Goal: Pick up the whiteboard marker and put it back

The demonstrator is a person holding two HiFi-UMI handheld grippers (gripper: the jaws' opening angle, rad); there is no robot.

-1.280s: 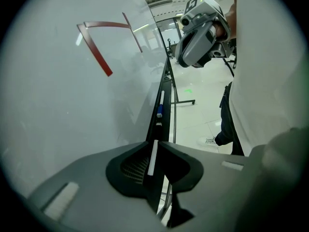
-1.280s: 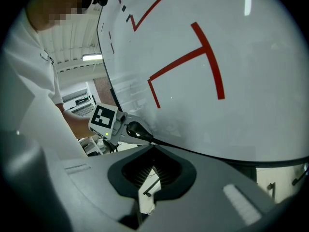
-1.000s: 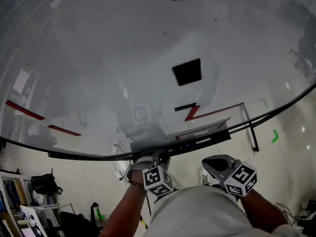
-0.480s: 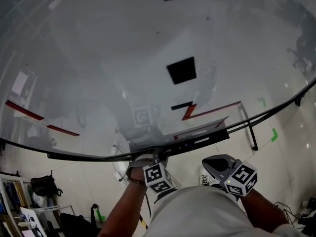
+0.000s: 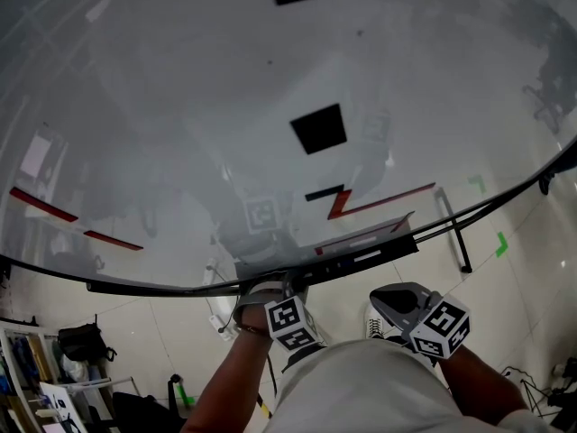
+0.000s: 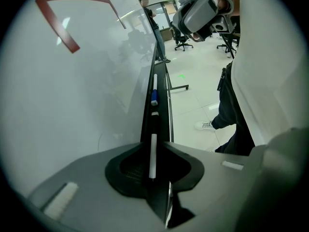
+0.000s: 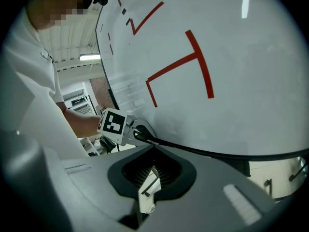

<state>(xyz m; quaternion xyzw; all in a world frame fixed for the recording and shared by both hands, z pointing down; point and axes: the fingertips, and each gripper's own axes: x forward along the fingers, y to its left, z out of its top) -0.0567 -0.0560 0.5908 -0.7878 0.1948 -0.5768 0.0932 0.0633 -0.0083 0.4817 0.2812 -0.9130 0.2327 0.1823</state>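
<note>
Whiteboard marker: a slim whiteboard marker [image 6: 152,156] with a white barrel and a black cap is laid lengthwise on the ledge, between the left jaws. No print can be read on it.
Left gripper: the grey, matt plastic left gripper [image 6: 154,170] is clenched on the marker's barrel. Ribbed black pads are seen on either side of it. It is placed at the left end of the ledge.
Right gripper: the grey right gripper [image 7: 147,180] has its jaws drawn together with nothing grasped. Only a sliver of floor is seen between them. It is seen low, apart from the board.
Ledge: a narrow black ledge [image 6: 162,93] is fixed under the board. A second marker with a blue cap [image 6: 154,97] is seen further along it.
Whiteboard: the large glossy whiteboard [image 5: 180,106] is covered in reflections.
Writing: no words are formed. A red T-like figure [image 7: 181,66] and a black-and-red zigzag [image 5: 347,202] are drawn.
Patches: flat black squares [image 5: 318,128] are set on the board.
Cubes: white cubes [image 5: 290,321] printed with black square code patterns are mounted on both grippers.
Floor: pale polished tiles [image 5: 518,296] are marked with green tape [image 5: 502,247].
</note>
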